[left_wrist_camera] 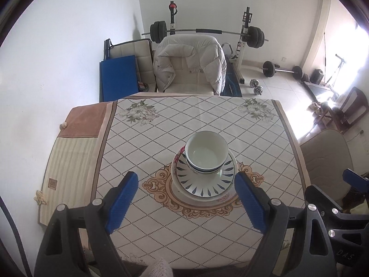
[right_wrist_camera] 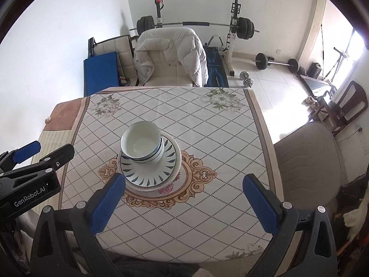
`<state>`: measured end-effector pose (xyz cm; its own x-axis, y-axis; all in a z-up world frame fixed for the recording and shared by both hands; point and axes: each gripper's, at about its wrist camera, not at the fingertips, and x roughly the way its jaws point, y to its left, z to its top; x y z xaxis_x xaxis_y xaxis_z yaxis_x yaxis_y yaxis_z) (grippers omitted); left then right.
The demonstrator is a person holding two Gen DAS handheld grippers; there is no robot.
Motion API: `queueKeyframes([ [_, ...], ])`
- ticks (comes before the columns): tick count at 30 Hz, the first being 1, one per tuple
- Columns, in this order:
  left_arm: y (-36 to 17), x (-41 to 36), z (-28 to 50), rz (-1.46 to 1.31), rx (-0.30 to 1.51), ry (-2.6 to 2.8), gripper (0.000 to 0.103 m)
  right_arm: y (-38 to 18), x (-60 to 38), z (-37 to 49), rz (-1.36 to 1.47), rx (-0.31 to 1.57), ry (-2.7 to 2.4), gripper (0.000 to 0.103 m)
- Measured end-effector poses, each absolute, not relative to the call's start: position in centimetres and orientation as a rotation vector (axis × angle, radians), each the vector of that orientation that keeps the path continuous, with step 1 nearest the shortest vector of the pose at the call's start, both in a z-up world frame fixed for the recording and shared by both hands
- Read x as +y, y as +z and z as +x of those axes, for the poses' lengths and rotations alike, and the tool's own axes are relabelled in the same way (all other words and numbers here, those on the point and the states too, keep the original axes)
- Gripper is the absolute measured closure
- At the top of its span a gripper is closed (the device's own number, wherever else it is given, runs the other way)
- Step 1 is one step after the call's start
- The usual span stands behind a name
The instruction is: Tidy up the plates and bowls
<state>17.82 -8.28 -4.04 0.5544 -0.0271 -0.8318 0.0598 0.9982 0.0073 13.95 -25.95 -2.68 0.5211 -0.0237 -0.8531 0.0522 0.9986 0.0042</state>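
Observation:
A stack stands at the middle of the table: two nested white bowls (left_wrist_camera: pixel 206 153) on a white plate with blue leaf marks (left_wrist_camera: pixel 204 184), on a plate with a pink flower rim (left_wrist_camera: pixel 224 198). The same bowls (right_wrist_camera: pixel 141 142) and plates (right_wrist_camera: pixel 147 173) show in the right wrist view. My left gripper (left_wrist_camera: pixel 186 182) is open and empty, held above the table just in front of the stack. My right gripper (right_wrist_camera: pixel 184 184) is open and empty, in front and to the right of the stack. The left gripper also shows in the right wrist view (right_wrist_camera: pixel 43 152).
The table has a diamond-patterned cloth (left_wrist_camera: pixel 161 138). A chair with a white jacket (left_wrist_camera: pixel 191 62) stands behind it, another chair (right_wrist_camera: pixel 306 159) to its right. A barbell rack (left_wrist_camera: pixel 207 32) and dumbbells (left_wrist_camera: pixel 256 86) are on the floor beyond. A wall runs along the left.

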Motion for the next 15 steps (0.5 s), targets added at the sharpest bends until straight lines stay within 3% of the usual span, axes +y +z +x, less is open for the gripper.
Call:
queueKeyframes([
  [15, 2.2, -9.6, 7.4, -0.003, 0.915, 0.037, 0.018, 6.6, -28.5, 1.7, -0.001, 0.863, -0.079, 0.000],
])
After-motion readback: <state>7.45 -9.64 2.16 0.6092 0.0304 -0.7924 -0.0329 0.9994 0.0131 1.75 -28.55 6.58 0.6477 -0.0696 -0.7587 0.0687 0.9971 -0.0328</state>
